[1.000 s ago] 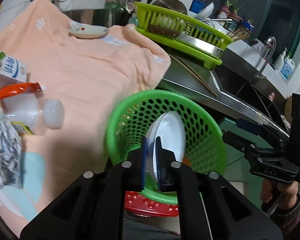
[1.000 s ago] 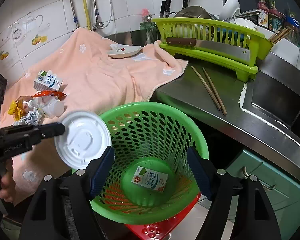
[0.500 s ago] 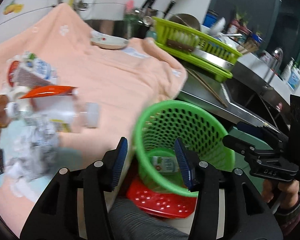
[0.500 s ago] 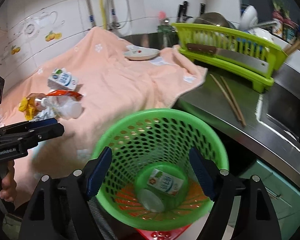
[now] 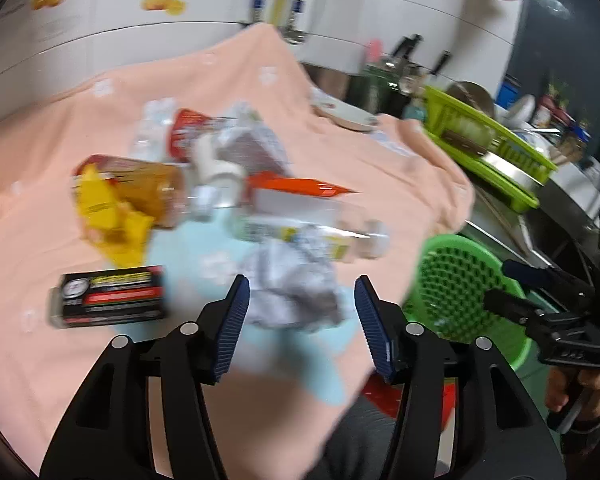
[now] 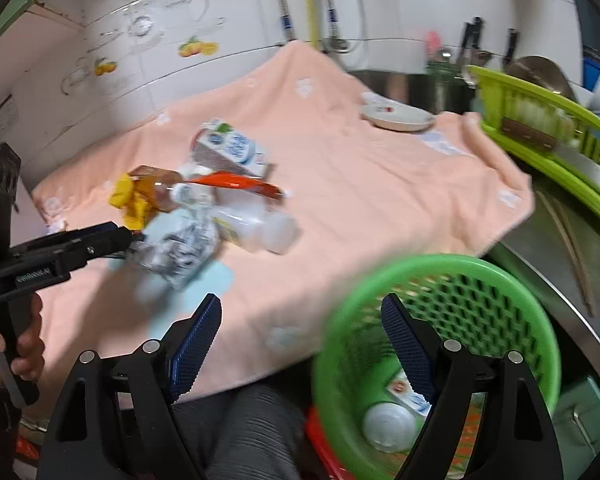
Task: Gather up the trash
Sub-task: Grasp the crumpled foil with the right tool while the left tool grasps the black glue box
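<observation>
A pile of trash lies on the peach towel [image 5: 40, 240]: a crumpled silvery wrapper [image 5: 292, 292], a clear plastic bottle [image 5: 320, 228], an orange wrapper [image 5: 300, 186], an amber bottle [image 5: 140, 184] and a black box [image 5: 108, 296]. My left gripper [image 5: 302, 284] hovers just before the crumpled wrapper, jaws opening, nothing pressed between them. The green basket [image 6: 440, 276] stands lower right and holds a white lid [image 6: 388, 426] and a milk carton [image 6: 408, 392]. My right gripper [image 6: 300, 304] hangs between towel edge and basket, jaws opening and empty. Another milk carton [image 6: 232, 148] lies on the towel.
A green dish rack [image 5: 488, 148] stands on the steel counter at the right, with chopsticks [image 6: 572, 248] in front of it. A small plate [image 6: 396, 116] rests at the towel's far edge. A red stool [image 5: 404, 396] sits under the basket. A person's knee is below the grippers.
The left gripper let the white lid drop into the basket, opened, and swung left over the trash pile. The right gripper also swung left, so the basket now sits at its right.
</observation>
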